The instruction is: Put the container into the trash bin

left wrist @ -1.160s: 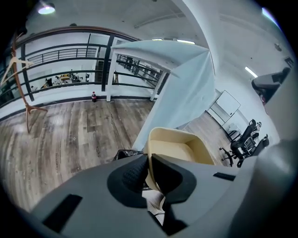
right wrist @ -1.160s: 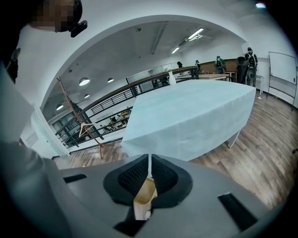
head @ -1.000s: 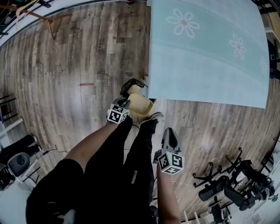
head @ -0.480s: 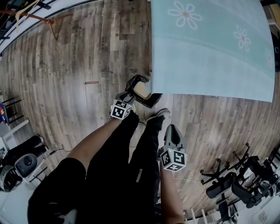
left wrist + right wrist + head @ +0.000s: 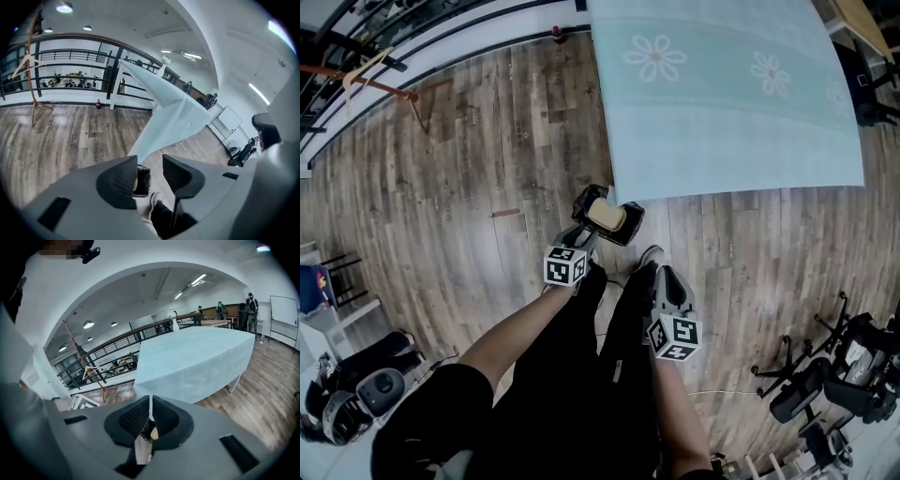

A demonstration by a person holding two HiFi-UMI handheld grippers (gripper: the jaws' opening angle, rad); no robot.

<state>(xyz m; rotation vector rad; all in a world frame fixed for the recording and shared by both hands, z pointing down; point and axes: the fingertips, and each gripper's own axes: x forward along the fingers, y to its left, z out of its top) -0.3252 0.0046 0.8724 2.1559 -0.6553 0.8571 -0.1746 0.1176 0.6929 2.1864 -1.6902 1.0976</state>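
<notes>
The beige container (image 5: 607,216) lies inside the black trash bin (image 5: 626,231), which stands on the wood floor by the table's corner. My left gripper (image 5: 582,238) hangs just above and short of the bin. Its jaws stand wide, closing slightly, with nothing between them. In the left gripper view the bin (image 5: 143,181) shows far below in the gap of that gripper (image 5: 150,165). My right gripper (image 5: 666,276) hovers over the person's shoe, to the right of the bin. The right gripper view shows its jaws (image 5: 150,416) pressed together and empty.
A table under a pale blue cloth with daisies (image 5: 722,94) fills the upper right, its edge close beside the bin. The person's dark trouser legs and shoes (image 5: 649,255) stand under the grippers. Office chairs (image 5: 825,384) crowd the lower right. A wooden coat rack (image 5: 384,84) stands far left.
The left gripper opened and dropped the container into the bin, then lifted away from it. The right gripper rose a little.
</notes>
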